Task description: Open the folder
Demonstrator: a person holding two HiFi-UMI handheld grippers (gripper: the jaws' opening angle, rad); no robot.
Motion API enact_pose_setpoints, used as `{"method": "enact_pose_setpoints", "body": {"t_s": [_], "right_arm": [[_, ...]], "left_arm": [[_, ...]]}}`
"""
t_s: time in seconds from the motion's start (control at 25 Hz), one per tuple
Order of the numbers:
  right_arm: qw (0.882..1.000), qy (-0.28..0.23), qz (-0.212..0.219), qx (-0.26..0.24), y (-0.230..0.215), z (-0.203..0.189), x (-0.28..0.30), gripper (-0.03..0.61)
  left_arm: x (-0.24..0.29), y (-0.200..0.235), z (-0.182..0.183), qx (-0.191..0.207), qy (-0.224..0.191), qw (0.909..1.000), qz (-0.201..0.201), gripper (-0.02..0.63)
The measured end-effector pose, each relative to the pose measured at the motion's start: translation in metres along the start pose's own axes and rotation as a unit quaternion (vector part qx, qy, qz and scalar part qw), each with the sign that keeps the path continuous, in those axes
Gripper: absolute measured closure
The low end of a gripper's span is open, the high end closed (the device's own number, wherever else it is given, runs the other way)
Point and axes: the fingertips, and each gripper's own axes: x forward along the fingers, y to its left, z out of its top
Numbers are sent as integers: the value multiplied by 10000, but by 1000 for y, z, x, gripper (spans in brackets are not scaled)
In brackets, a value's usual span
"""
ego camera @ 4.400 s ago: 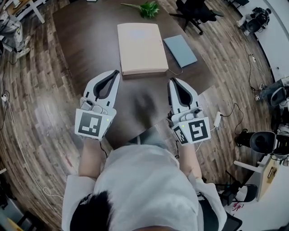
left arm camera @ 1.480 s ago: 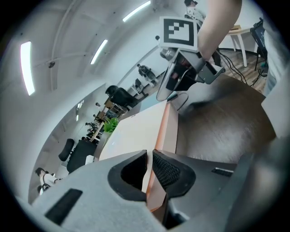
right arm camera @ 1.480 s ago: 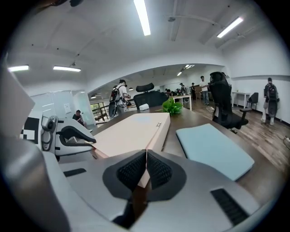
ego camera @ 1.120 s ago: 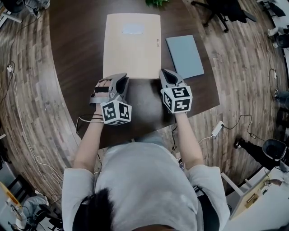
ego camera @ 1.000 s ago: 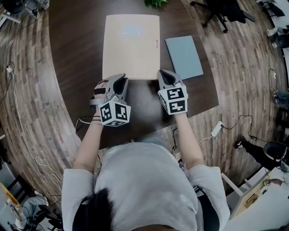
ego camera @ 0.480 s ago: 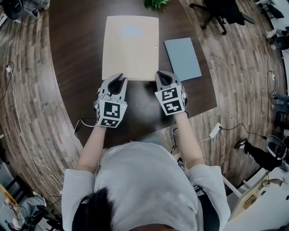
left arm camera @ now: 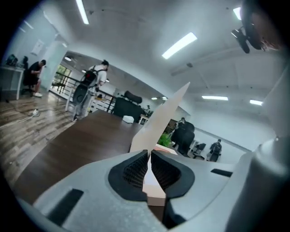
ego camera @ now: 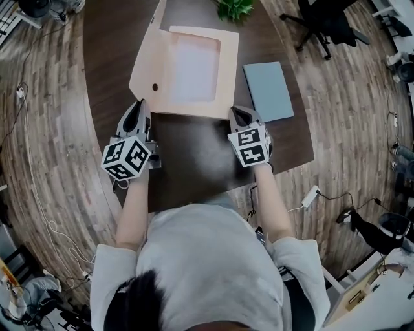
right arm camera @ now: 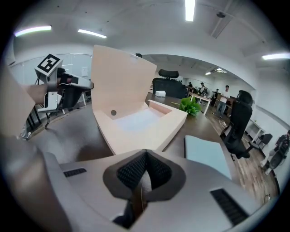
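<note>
Folder at 12 o'clock on surface, cover raised toward 10 o'clock. Your left gripper fingers clamp cover edge. Your right gripper fingers closed, empty, by 5 o'clock corner. Judged mostly open: lay cover flat, release.

We see a beige cardboard folder on a dark wooden table, a grey-blue notebook to its right, and a green plant behind.

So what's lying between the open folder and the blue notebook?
Nothing: only a narrow strip of bare dark table separates folder and notebook, clearest in the head view.
</note>
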Motion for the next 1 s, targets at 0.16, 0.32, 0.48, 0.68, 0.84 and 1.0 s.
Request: {"method": "enact_pose_setpoints", "body": {"t_s": [0.16, 0.32, 0.48, 0.68, 0.84, 1.0], "right_arm": [[10000, -11, -17, 18, 1, 0, 0, 568], [9999, -85, -61, 69, 1, 1, -1, 568], [9999, -83, -132, 73, 1, 1, -1, 568], [9997, -62, -177, 168, 0, 1, 0, 568], [9990, -57, -141, 432, 0, 1, -1, 568], [9954, -378, -244, 841, 3, 10, -11, 568]], "left_arm": [[-8, 38, 1, -475, -29, 9981, 404, 595], [-13, 68, 2, -876, -50, 9932, 764, 600], [-15, 94, -4, -1023, 81, 9890, 1063, 603], [-16, 106, -12, -849, 253, 9883, 1239, 603], [-15, 94, -6, -780, 174, 9924, 936, 603], [-16, 66, -1, -641, 127, 9970, 425, 601]]}}
